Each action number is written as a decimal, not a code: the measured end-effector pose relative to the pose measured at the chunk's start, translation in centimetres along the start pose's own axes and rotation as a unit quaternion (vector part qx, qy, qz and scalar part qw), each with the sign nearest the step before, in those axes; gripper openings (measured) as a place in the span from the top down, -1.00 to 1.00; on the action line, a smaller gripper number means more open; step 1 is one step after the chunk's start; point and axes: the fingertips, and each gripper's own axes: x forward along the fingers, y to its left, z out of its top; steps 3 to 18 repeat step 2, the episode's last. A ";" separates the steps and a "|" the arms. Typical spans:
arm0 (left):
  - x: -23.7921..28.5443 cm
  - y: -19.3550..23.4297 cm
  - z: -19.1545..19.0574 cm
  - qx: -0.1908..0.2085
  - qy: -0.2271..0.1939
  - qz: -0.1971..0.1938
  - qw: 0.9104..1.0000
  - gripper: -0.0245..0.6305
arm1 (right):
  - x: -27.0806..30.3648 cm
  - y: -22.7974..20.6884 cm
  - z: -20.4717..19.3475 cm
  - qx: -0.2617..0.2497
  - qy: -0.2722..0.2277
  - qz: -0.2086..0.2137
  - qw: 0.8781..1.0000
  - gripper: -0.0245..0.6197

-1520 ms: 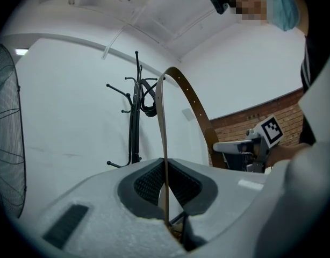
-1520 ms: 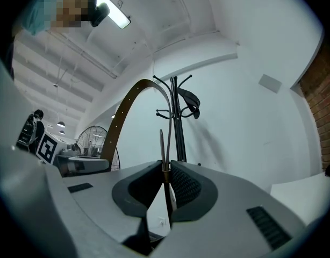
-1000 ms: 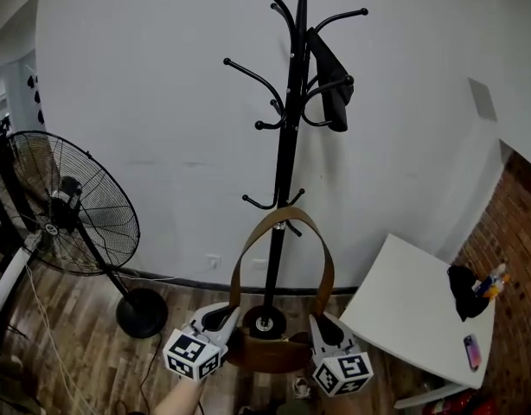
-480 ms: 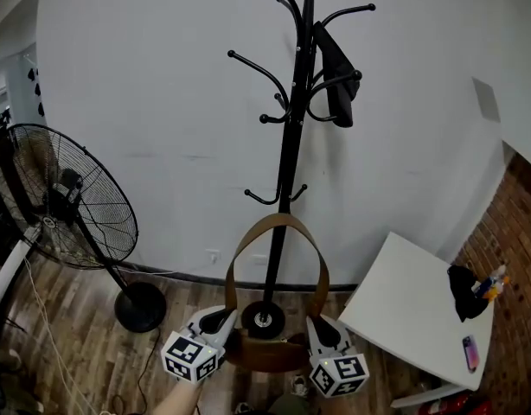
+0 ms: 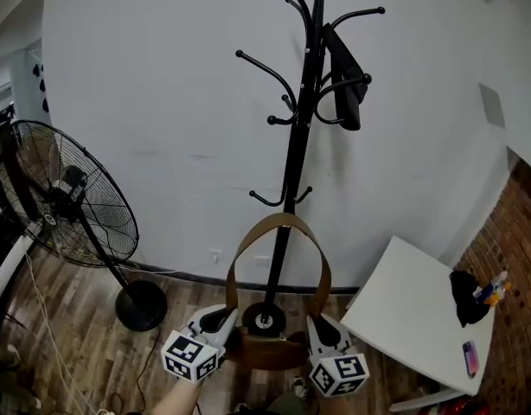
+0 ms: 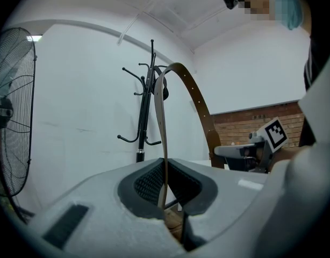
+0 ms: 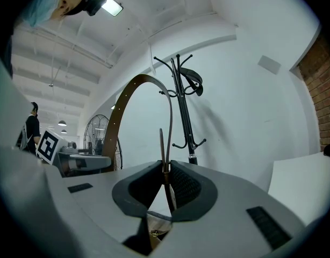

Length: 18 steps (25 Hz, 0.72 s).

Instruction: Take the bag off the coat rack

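Holding the brown leather bag low in the centre of the head view, both grippers pinch its long arched brown strap, 1 at each foot of the arch. The left gripper has its jaws pressed together on the thin left leg of the strap. The right gripper clamps the right leg, where the leather looks doubled between its pads.

The arch stands upright, its long axis running up the frame. Its crown sits just below the 2 lowest curved hooks of the tall black metal coat rack and overlaps the pole. In both gripper views the rack stands beyond the loop and to one side, not threaded through it, so the strap looks free of the hooks. The rack lies up-frame from both grippers, about equally near each. Judging from this, the coming move is a joint pull toward the bottom of the frame, keeping the crown under those hooks.
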 end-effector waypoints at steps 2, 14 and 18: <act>-0.1 0.2 -0.1 0.000 0.000 0.002 1.000 0.87 | 0.2 0.1 0.0 0.000 0.000 0.001 1.000 0.78; -0.1 0.2 -0.1 0.000 0.000 0.002 1.000 0.87 | 0.2 0.1 0.0 0.000 0.000 0.001 1.000 0.78; -0.1 0.2 -0.1 0.000 0.000 0.002 1.000 0.87 | 0.2 0.1 0.0 0.000 0.000 0.001 1.000 0.78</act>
